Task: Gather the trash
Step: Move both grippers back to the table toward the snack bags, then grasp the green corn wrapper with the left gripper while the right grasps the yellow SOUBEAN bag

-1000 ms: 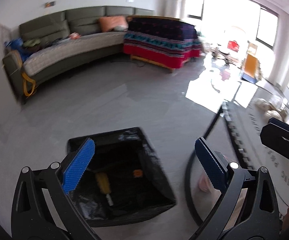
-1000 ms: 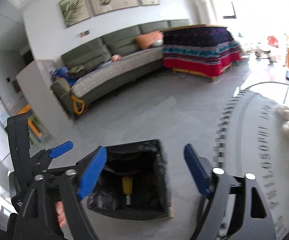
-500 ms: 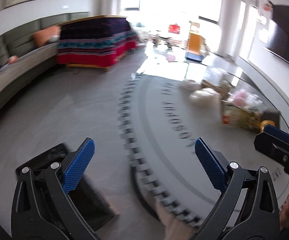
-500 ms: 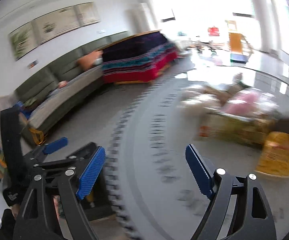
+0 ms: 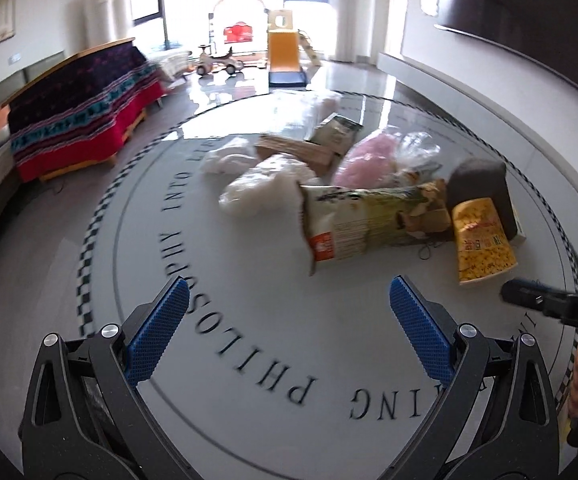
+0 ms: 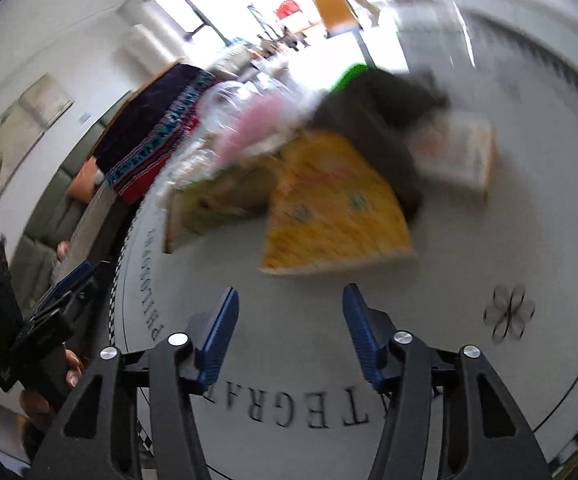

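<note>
Two hand-held grippers hover empty over a round lettered table (image 5: pixel 249 320): the left gripper (image 5: pixel 285 320) gapes wide, while the right gripper (image 6: pixel 287 322) is closing on nothing. Just beyond lies a yellow snack packet (image 6: pixel 329 208), then a long snack bag (image 5: pixel 373 220), white wads (image 5: pixel 265 184) and a pink bag (image 5: pixel 369 160). Judging by the pile, most of the collecting remains.

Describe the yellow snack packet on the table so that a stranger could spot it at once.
On the round white table with black lettering, find the heap of trash. The yellow snack packet lies at its right end, against a dark grey block. It alone is bright yellow with red print.
</note>
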Action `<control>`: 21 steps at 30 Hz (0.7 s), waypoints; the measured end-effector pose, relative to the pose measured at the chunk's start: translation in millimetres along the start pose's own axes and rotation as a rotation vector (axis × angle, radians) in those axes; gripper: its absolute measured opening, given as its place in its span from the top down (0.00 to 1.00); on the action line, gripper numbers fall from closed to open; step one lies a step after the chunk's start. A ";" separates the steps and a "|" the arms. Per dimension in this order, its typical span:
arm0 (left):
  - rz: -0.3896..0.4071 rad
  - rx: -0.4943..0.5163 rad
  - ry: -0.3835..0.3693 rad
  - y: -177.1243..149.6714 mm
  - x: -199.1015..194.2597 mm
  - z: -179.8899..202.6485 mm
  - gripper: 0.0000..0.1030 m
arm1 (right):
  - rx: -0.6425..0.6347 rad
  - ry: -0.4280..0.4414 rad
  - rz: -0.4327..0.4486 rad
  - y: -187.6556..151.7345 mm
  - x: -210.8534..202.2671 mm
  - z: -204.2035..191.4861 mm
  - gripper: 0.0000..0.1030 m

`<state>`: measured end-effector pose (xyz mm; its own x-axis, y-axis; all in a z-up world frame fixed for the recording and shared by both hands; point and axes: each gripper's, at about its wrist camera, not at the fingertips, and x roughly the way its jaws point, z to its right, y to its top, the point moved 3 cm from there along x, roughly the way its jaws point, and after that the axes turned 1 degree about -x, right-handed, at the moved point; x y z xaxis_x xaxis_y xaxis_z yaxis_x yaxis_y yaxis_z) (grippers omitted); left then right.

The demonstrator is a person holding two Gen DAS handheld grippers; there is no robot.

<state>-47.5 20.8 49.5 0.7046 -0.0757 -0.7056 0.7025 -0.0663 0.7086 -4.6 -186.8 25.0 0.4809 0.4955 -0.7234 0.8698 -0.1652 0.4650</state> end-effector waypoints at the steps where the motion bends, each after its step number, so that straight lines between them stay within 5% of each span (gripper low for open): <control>1: -0.005 0.014 -0.002 -0.3 3.0 4.3 0.06 | 0.038 0.012 -0.010 -2.6 4.6 6.6 0.49; 10: -0.002 0.096 -0.013 15.5 10.6 23.0 0.06 | 0.137 0.062 0.119 15.3 6.0 15.8 0.65; 12: 0.001 0.131 -0.032 25.2 14.5 30.4 0.06 | 0.153 0.079 0.129 23.5 7.0 17.2 0.96; 21: -0.053 0.527 -0.144 64.2 64.7 89.0 0.06 | 0.092 0.061 0.171 34.0 -23.5 5.5 0.96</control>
<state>34.3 -76.9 49.9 0.6227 -0.1913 -0.7587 0.5654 -0.5603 0.6054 14.3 -208.7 55.0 0.6170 0.5039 -0.6045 0.7840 -0.3268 0.5278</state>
